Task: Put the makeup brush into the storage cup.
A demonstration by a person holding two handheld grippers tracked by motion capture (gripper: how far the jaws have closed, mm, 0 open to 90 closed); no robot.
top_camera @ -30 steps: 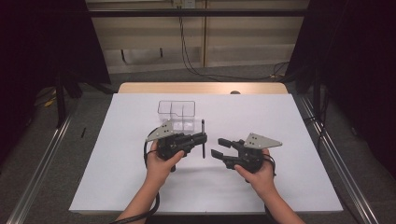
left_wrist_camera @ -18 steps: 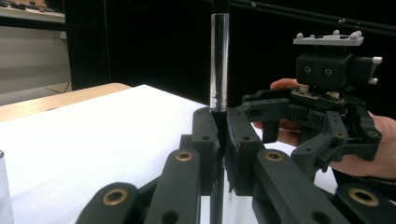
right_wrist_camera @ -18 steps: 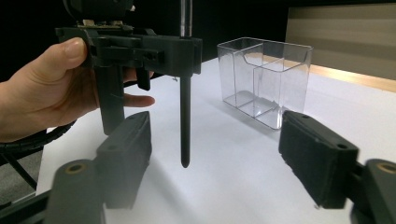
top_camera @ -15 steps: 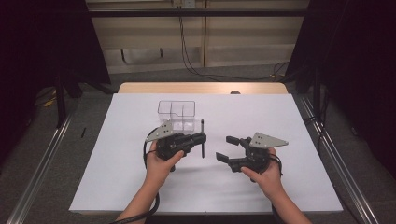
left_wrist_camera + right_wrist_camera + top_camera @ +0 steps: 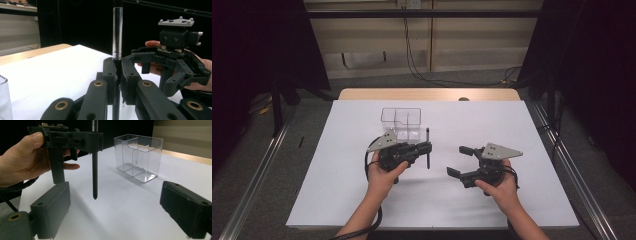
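Pen (image 5: 427, 148) between left gripper (image 5: 424, 148) jaws

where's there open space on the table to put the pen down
Most of the white table is bare: the whole right side beyond the right gripper, the left side beyond the left gripper, and the strip behind the clear box. It is crowded only mid-table, where the pen hangs between box and grippers.

The pen's (image 5: 117, 35) upper end runs off the top edge in the left gripper view, its middle hidden between the left gripper's (image 5: 117, 75) clamped jaws.
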